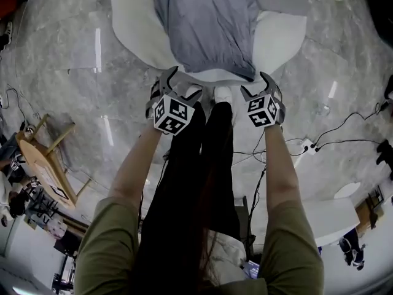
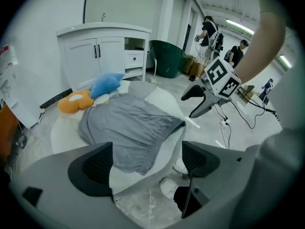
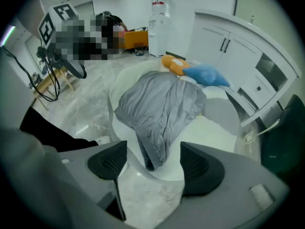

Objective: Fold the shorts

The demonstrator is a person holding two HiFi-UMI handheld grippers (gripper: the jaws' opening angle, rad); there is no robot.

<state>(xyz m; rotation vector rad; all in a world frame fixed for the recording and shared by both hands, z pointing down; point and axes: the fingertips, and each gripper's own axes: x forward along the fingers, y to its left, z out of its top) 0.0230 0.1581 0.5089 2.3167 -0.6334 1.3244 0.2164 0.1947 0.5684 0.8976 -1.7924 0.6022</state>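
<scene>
Shorts [image 1: 209, 26]: grey and wrinkled, lying loosely flat on a white mat, with their near end close to the mat's front edge.
Mat [image 1: 279, 39]: white with a rounded outline, on the marbled grey floor [image 1: 73, 54], directly ahead of the person.
Left gripper [image 1: 182, 86]: held in the air over the mat's near edge, short of the shorts and not touching them. Its jaws stand apart with nothing between them, and only mat and floor show through the gap.
Right gripper [image 1: 258, 86]: level with the left one and well apart from it, beside the shorts' near right corner. Its jaws are spread and empty, and the end of the shorts shows beyond the gap.
Shoes [image 1: 223, 94]: white, at the mat's front edge, between the two grippers.
Orange soft toy [image 2: 76, 101]: at the far end of the mat, just beyond the shorts.
Blue cushion [image 2: 107, 84]: next to the orange toy, touching it.
Cabinet [image 2: 100, 51]: white with closed doors, behind the mat.
Green bin [image 2: 167, 56]: beside the cabinet.
Wooden chair [image 1: 46, 158]: on the floor, far to the person's left.
</scene>
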